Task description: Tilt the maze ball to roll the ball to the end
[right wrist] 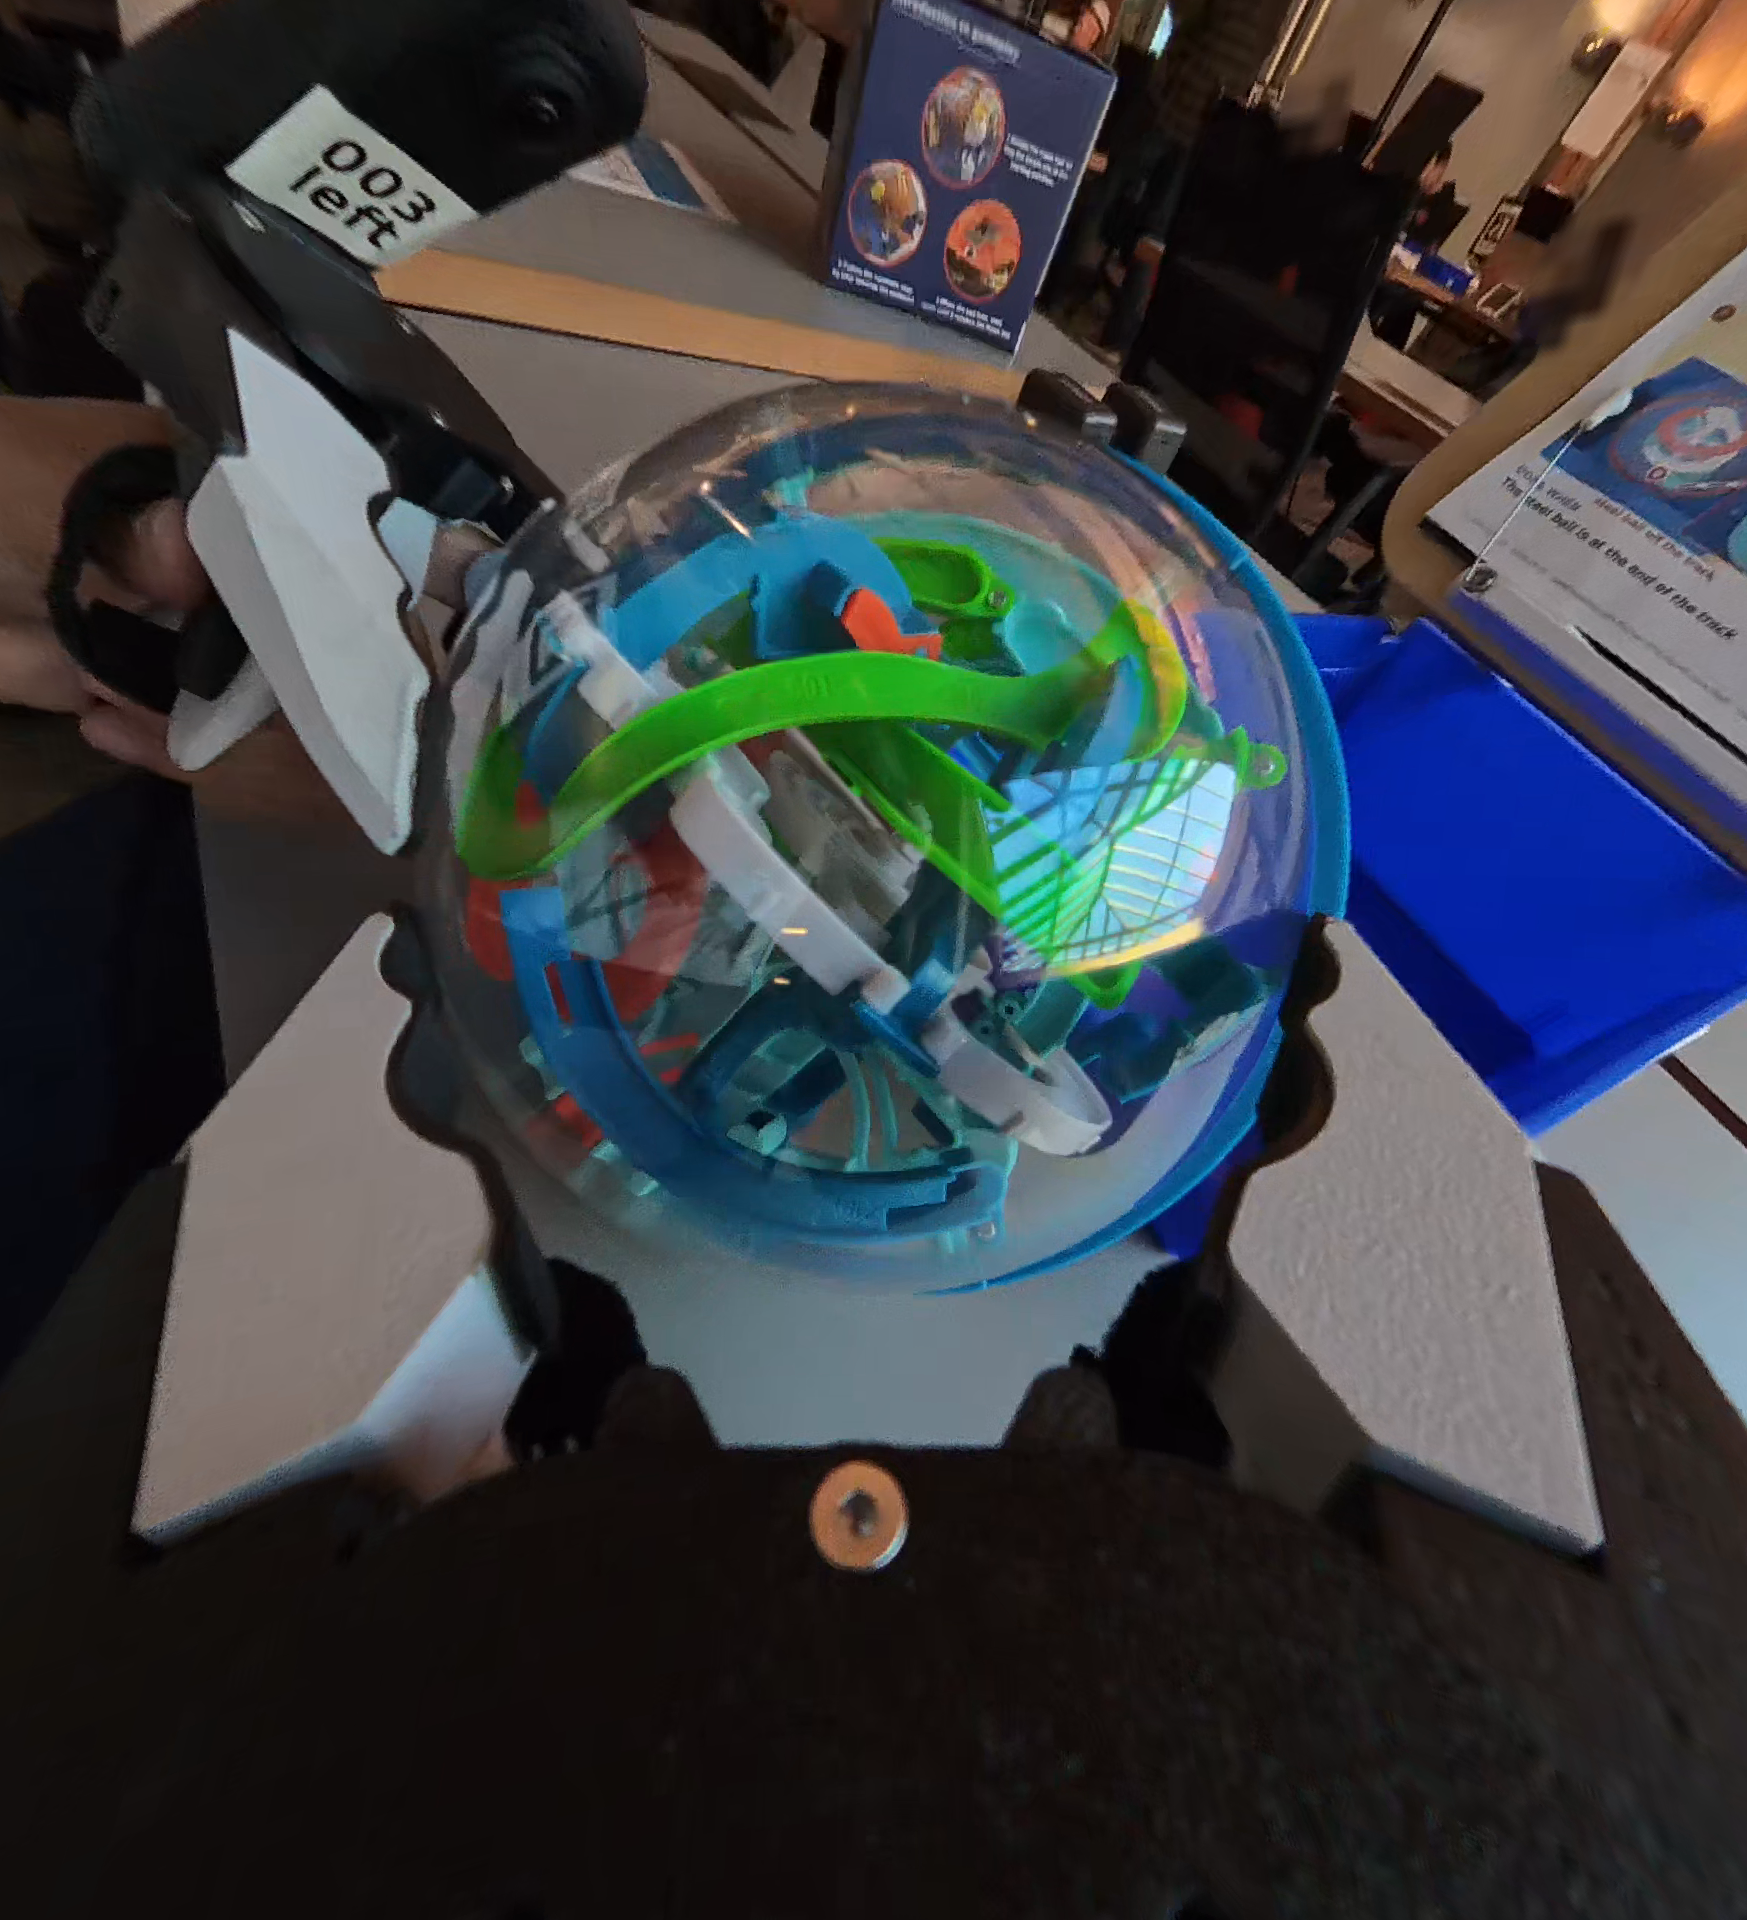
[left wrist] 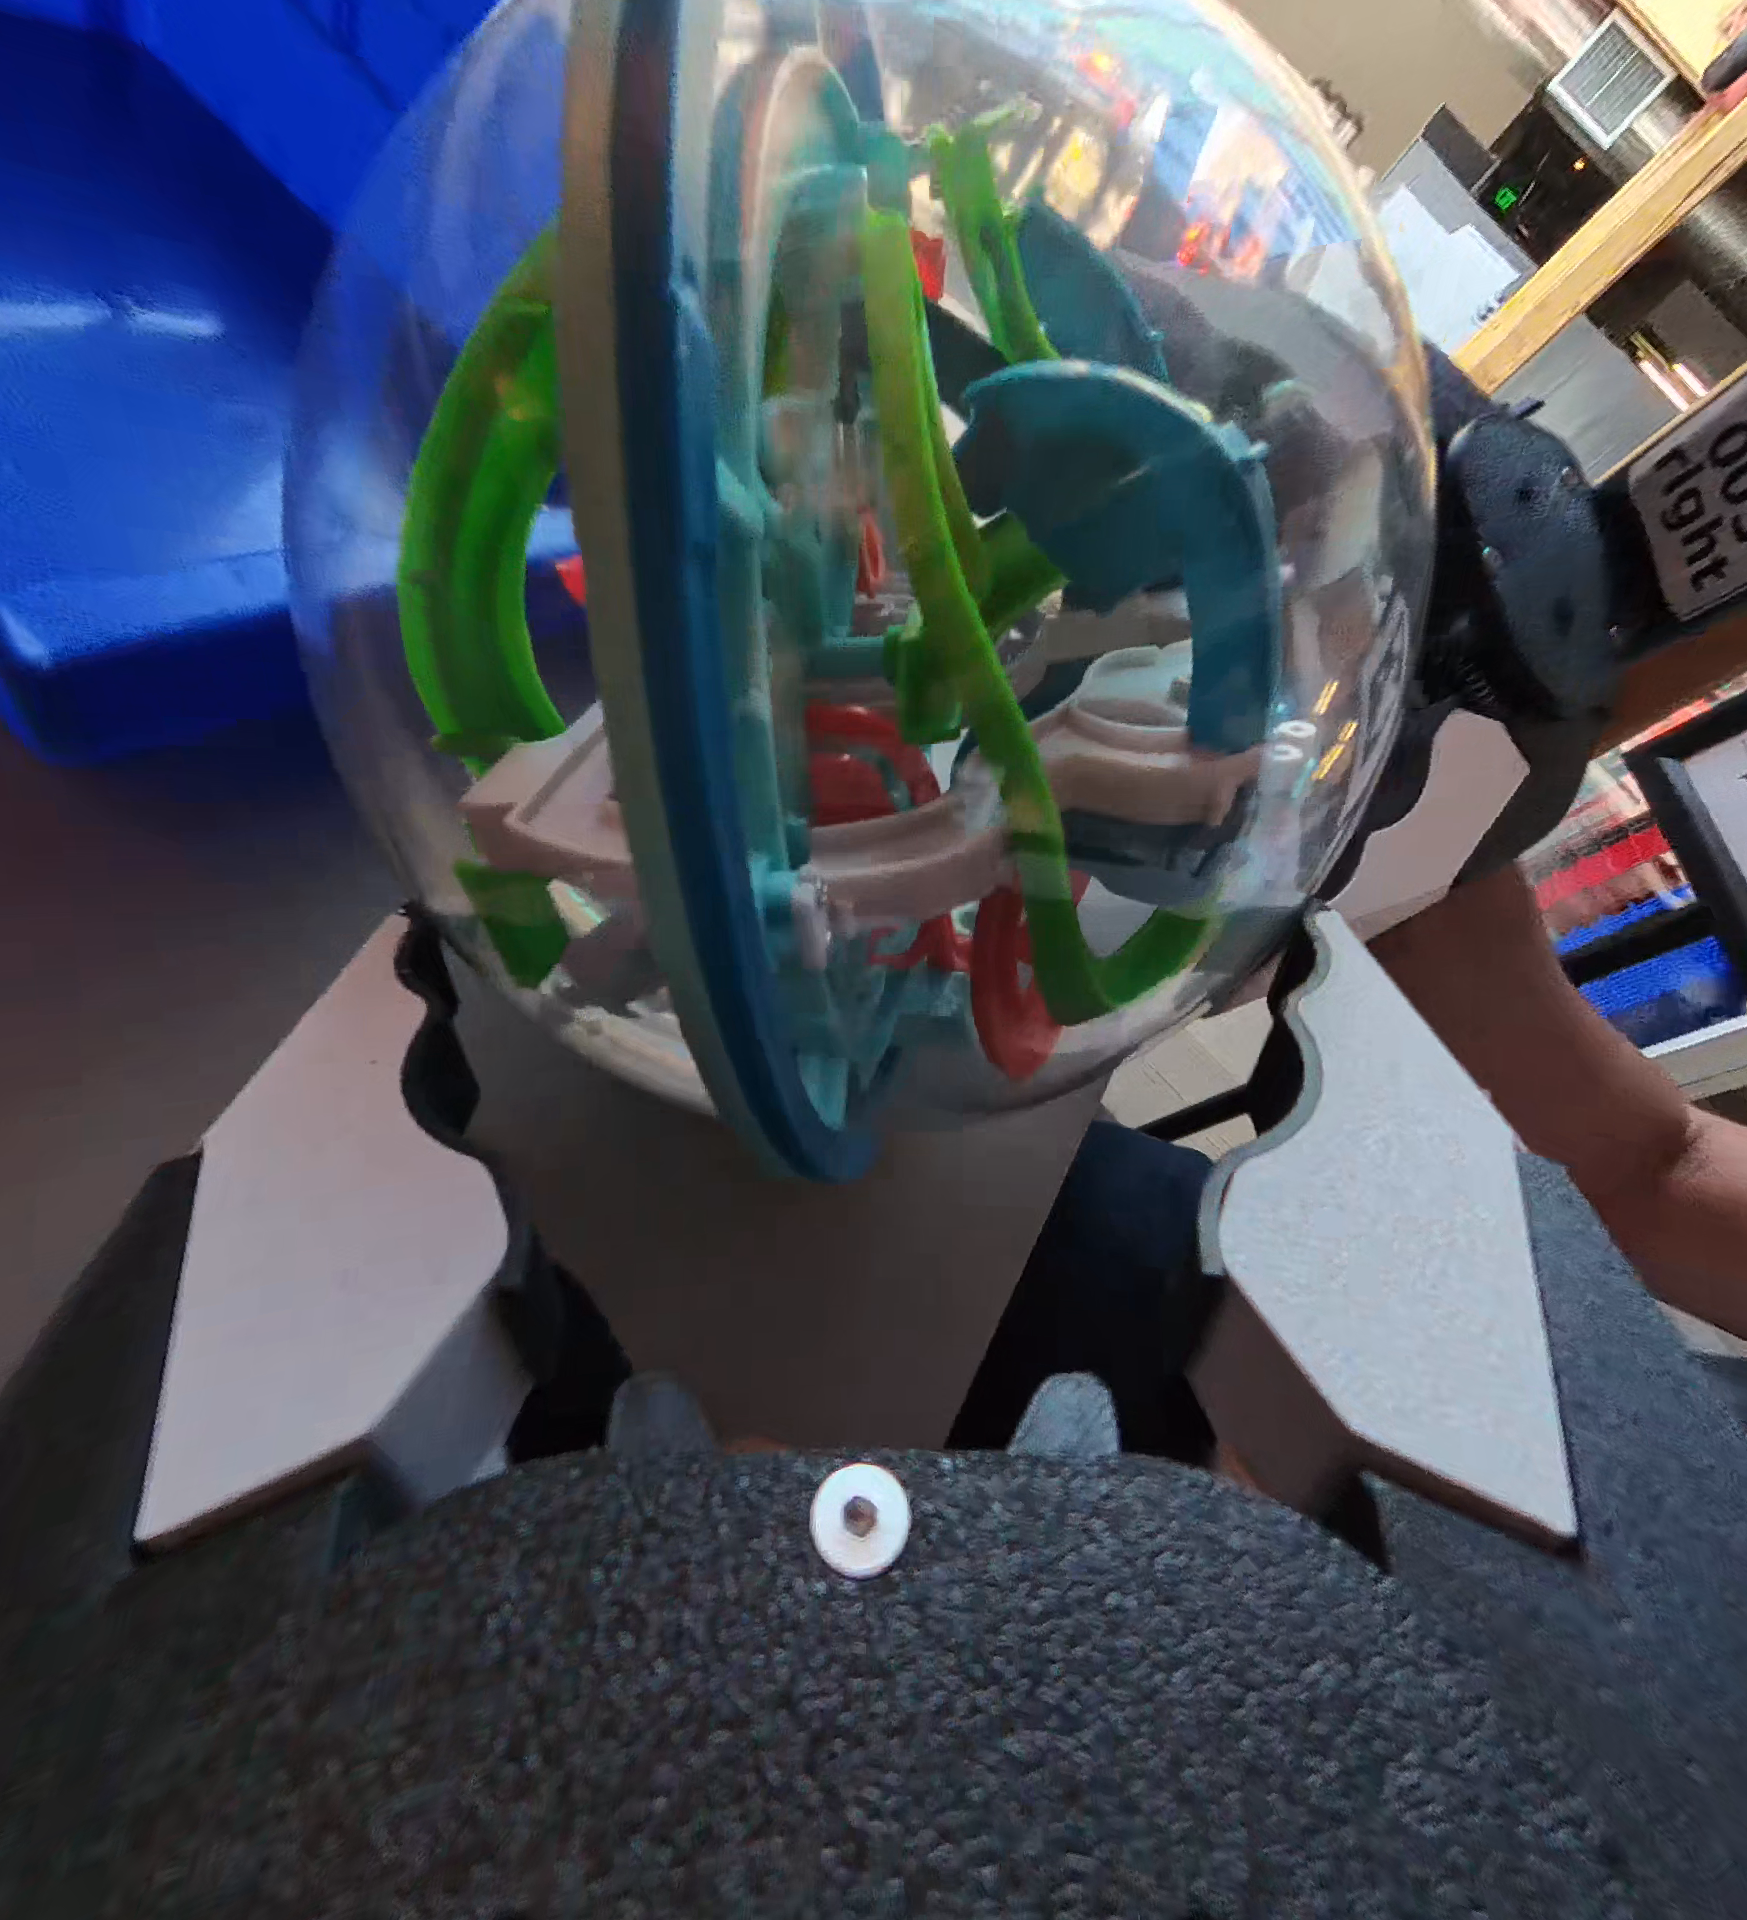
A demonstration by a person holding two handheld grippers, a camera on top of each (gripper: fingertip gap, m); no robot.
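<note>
The maze ball (left wrist: 848,623) is a clear sphere with green, blue, white and red tracks inside and a blue rim around its middle. It is held up in the air between both grippers. My left gripper (left wrist: 864,935) is shut on it, with both fingertips pressed on the sphere's lower sides. My right gripper (right wrist: 853,945) is also shut on the maze ball (right wrist: 890,831), one pad on each flank. The left gripper's white finger (right wrist: 329,623) shows against the sphere's left side in the right wrist view. The right gripper's body (left wrist: 1534,582) shows behind the sphere in the left wrist view. I cannot pick out the small ball inside.
A blue bin (right wrist: 1534,883) lies to the right on the grey table (right wrist: 640,384); it also shows in the left wrist view (left wrist: 121,416). A dark blue box (right wrist: 962,177) stands farther back. An instruction sheet (right wrist: 1658,540) leans at the right. A person's forearm (left wrist: 1627,1195) reaches in.
</note>
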